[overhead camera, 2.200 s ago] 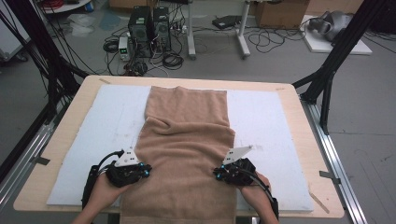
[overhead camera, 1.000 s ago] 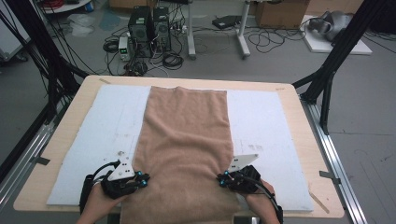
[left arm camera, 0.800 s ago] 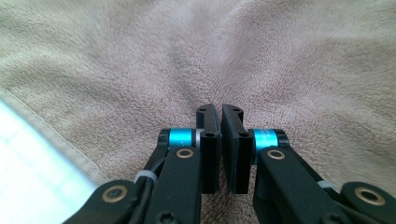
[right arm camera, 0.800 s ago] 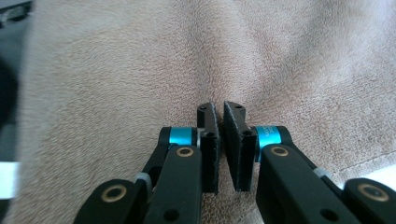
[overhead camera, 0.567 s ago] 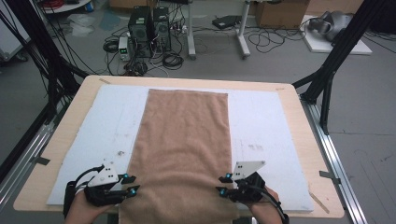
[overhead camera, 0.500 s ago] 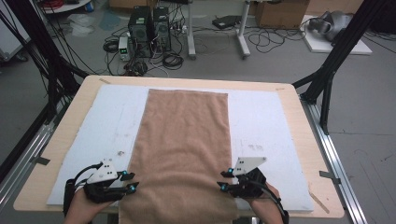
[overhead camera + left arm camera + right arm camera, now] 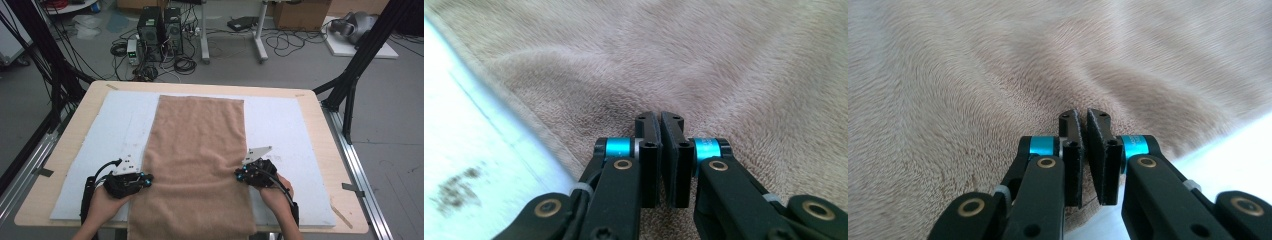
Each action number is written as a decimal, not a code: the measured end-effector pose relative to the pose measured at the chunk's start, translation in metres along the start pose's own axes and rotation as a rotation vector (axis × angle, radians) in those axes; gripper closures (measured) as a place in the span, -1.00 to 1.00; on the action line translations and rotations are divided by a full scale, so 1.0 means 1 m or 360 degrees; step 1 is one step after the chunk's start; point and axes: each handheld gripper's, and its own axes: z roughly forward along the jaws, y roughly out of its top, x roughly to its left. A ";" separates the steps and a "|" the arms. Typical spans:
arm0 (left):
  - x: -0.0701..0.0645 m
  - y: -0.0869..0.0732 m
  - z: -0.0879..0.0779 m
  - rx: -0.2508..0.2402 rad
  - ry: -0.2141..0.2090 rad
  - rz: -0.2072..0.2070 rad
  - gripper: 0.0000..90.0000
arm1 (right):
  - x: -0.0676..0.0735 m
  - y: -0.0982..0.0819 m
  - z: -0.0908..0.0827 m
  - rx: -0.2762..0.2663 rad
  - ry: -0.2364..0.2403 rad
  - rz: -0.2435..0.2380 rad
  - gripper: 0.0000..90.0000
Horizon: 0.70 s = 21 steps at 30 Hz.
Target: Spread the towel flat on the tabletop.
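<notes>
With the brown towel [image 7: 196, 165] lying flat along the white mat [image 7: 285, 125] on the counter, the left gripper [image 7: 145, 178] and right gripper [image 7: 239, 174], jaws having just closed, pinch its long edges and should lift evenly to fold it.

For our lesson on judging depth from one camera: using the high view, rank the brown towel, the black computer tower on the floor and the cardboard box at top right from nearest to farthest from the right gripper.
1. Brown towel: right at the right gripper, on the table.
2. Computer tower: on the floor beyond the table, upper left.
3. Cardboard box: on the floor, top right; too close to the tower to rank firmly.
</notes>
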 end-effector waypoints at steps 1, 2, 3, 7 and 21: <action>0.002 0.003 0.001 -0.0008 0.0033 0.0006 0.92 | -0.004 0.003 0.000 -0.0018 -0.0031 0.0013 0.89; 0.005 0.006 0.003 -0.0037 0.0060 -0.0021 0.92 | -0.007 0.005 0.000 -0.0030 -0.0050 0.0014 0.89; 0.008 0.010 0.005 -0.0056 0.0096 -0.0030 0.92 | -0.010 0.008 0.000 -0.0041 -0.0082 0.0016 0.89; 0.018 0.028 0.015 -0.0109 0.0250 -0.0035 0.92 | -0.023 0.014 0.002 -0.0097 -0.0177 0.0078 0.88; 0.012 0.025 -0.008 -0.0207 0.0154 -0.0043 0.35 | -0.017 0.007 -0.024 -0.0256 -0.0119 0.0070 0.30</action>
